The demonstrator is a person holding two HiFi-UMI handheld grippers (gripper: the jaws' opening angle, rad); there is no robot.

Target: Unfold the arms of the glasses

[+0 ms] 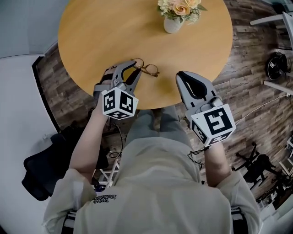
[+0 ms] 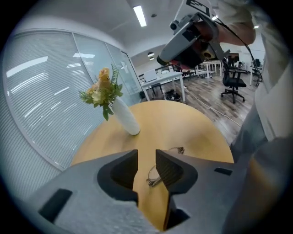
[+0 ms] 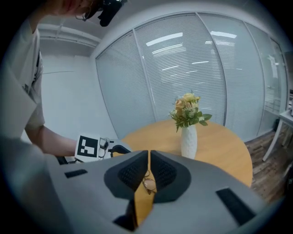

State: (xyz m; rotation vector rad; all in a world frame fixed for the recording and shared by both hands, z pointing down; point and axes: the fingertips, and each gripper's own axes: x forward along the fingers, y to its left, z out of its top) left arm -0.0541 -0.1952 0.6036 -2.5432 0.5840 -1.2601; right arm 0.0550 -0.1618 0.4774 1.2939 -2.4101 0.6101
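The far vase (image 1: 173,25) holds flowers (image 1: 181,8). The left hand-held gripper (image 1: 133,69) is open near the glasses (image 1: 147,68); the right hand-held gripper (image 1: 181,76) is closed and empty.

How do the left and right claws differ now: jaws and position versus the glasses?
Jaws: left claw is open, nothing gripped; right claw is shut. Position: left claw's tips sit right beside the glasses on the table; right claw is clear of them, near the table's edge. Shared: both empty, both aimed toward the glasses.
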